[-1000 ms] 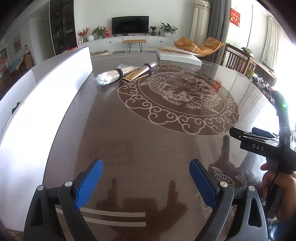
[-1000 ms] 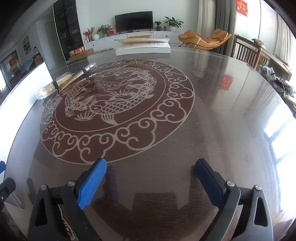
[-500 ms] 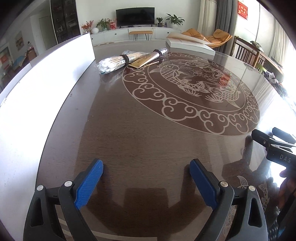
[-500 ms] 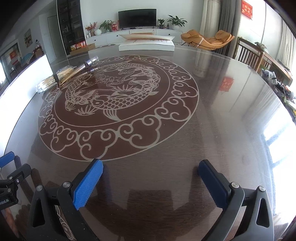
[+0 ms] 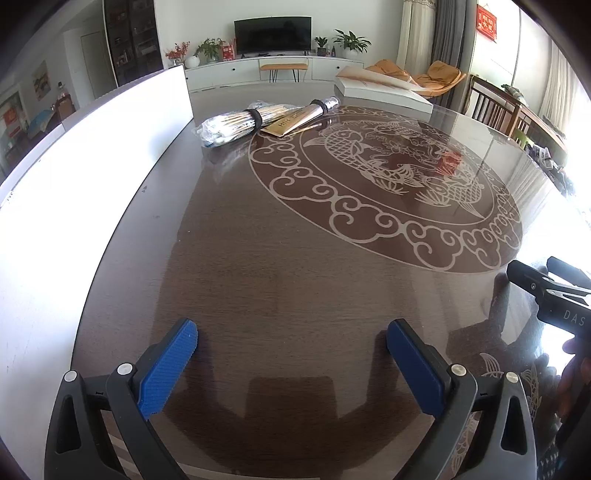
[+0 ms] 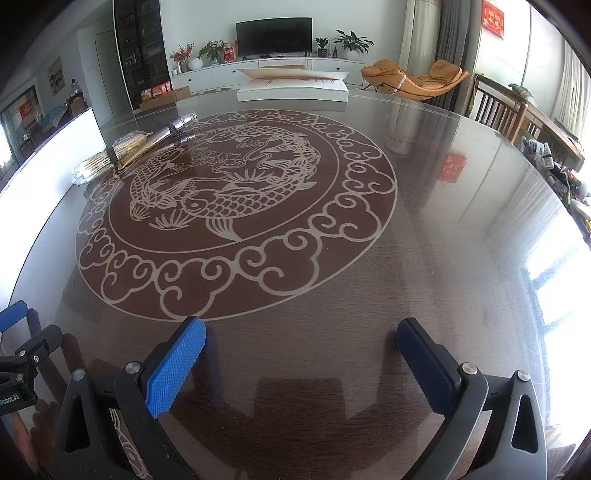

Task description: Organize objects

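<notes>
Both grippers, left gripper (image 5: 291, 341) and right gripper (image 6: 301, 341), are finishing spreading wide, nothing between them, hovering over the near table (image 5: 295, 266); bundled sticks (image 5: 236, 123) and the gold packet (image 5: 295, 120) are sitting far left, so picking up is looking like it's next.

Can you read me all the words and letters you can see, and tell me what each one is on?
"DAS" is on the black body of the right gripper.
"RobotAI" or close, cut off at the edge, is on the black body of the left gripper.
The gold packet has letters too blurred to read.
The red wall sign is too small to read.
</notes>
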Demonstrator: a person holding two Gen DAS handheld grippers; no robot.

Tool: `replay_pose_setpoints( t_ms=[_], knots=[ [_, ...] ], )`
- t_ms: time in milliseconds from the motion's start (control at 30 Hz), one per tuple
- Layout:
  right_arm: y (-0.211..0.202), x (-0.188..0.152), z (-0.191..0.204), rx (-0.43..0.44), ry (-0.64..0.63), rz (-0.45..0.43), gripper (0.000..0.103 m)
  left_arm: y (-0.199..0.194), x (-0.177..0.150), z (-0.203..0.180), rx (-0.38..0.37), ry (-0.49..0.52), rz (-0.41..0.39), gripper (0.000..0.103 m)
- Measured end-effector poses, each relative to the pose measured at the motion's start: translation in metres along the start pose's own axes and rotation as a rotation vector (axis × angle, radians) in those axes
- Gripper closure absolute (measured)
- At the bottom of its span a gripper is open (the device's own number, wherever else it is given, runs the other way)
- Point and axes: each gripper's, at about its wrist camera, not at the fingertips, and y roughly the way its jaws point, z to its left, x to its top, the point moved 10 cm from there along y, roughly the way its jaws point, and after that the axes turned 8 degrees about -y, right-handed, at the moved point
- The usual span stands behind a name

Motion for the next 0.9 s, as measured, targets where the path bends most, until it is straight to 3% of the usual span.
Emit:
replay_pose_setpoints(
  t_ms=[467,900],
  knots=[
    [0.000,0.000,0.000,0.000,0.000,0.000,0.000,0.001,0.001,0.000,-0.010,0.012,0.002,0.000],
    [0.001,0.000,0.000,-0.002,0.000,0.001,0.000,0.016,0.022,0.022,0.016,-0.027,0.017,0.000]
  ],
)
